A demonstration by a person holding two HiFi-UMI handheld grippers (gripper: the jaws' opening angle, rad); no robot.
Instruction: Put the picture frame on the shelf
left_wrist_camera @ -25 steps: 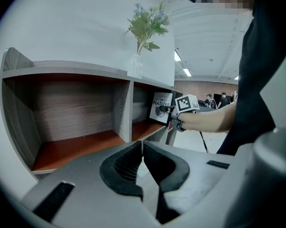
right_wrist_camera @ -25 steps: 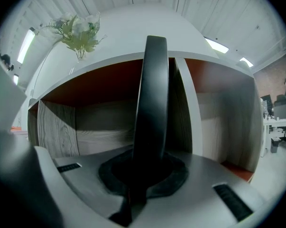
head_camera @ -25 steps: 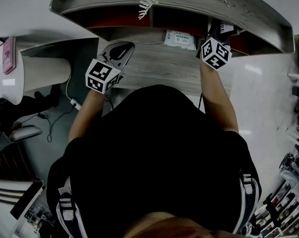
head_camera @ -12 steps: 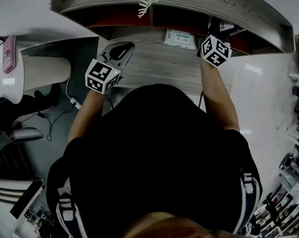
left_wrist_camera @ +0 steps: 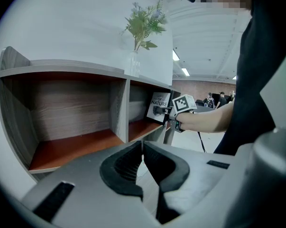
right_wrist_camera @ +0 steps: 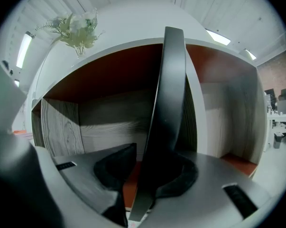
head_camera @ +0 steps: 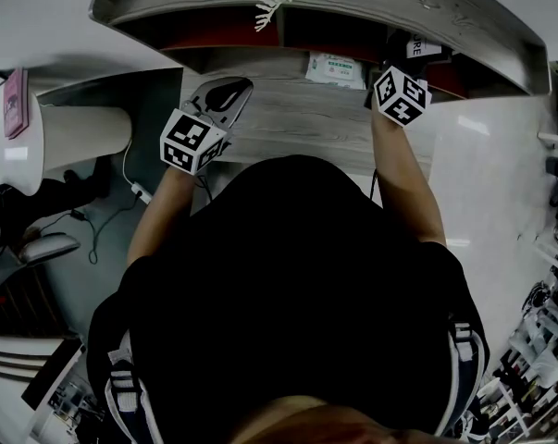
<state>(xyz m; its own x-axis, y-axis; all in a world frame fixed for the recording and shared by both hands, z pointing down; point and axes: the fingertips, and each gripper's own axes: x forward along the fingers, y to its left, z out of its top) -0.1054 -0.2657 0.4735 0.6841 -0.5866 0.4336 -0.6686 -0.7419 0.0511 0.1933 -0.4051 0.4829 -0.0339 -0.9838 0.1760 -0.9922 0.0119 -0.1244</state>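
Note:
The picture frame (right_wrist_camera: 169,103) stands upright in the shelf's right compartment (right_wrist_camera: 228,99), seen edge-on as a dark bar between my right gripper's (right_wrist_camera: 154,160) jaws. Those jaws have just been opening: the left pad stands clear of the frame and the right pad lies close beside it. From the left gripper view the frame's printed face (left_wrist_camera: 158,107) shows with the right gripper (left_wrist_camera: 169,112) at it. In the head view the frame (head_camera: 417,47) sits just past the right gripper (head_camera: 401,63). My left gripper (left_wrist_camera: 143,144) is shut on nothing, low over the desk (head_camera: 288,118) before the shelf's left compartment (left_wrist_camera: 71,141).
The grey shelf (head_camera: 464,17) has red-brown floors and a middle divider (left_wrist_camera: 119,108). A vase with a green plant (left_wrist_camera: 143,27) stands on its top. A white packet (head_camera: 334,69) lies on the desk near the shelf. Cables and a white stool (head_camera: 75,132) are on the left.

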